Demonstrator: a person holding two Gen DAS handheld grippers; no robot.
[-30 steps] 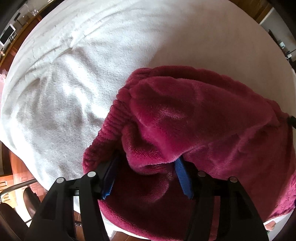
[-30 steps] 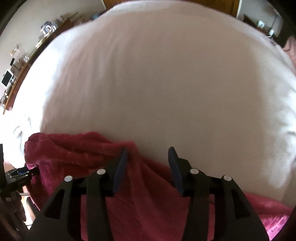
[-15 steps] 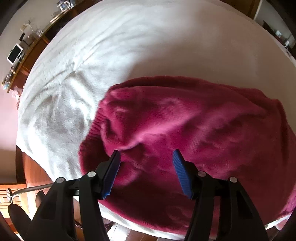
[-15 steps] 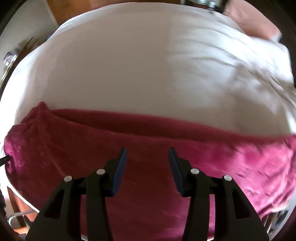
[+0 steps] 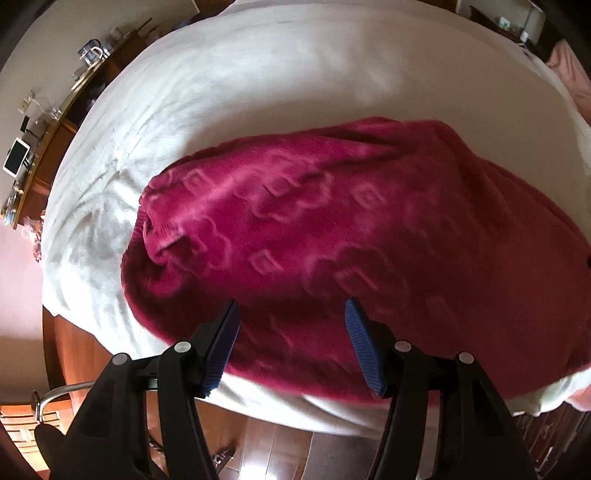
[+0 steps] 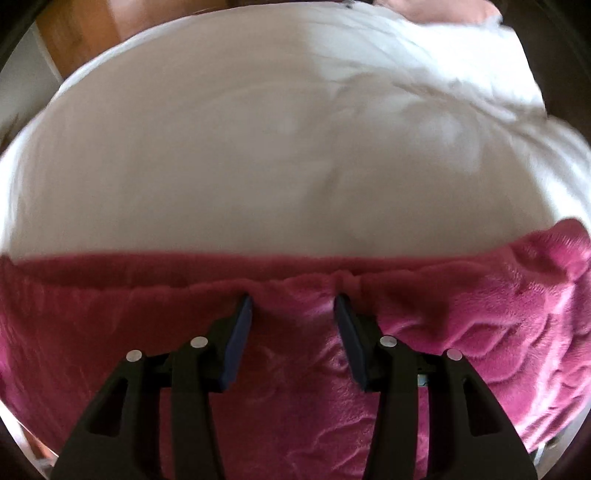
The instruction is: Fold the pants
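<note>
The pants (image 5: 332, 236) are dark pink fleece with an embossed pattern. They lie folded in a wide band on a white blanket (image 5: 229, 74) near the bed's near edge. My left gripper (image 5: 291, 314) is open and empty, raised above the near side of the pants. In the right wrist view the pants (image 6: 480, 325) fill the lower part, with their far edge running across the white blanket (image 6: 258, 147). My right gripper (image 6: 293, 302) is open and empty, just above the pants close to that far edge.
A wooden shelf (image 5: 44, 122) with small items and a white device stands at the left. Wooden floor (image 5: 280, 450) shows below the bed's edge. A pink pillow (image 6: 436, 9) lies at the far end of the bed.
My left gripper let go of the bunched fleece and drew back and up. The pants now lie spread flat. My right gripper swung to the right along the pants' far edge.
</note>
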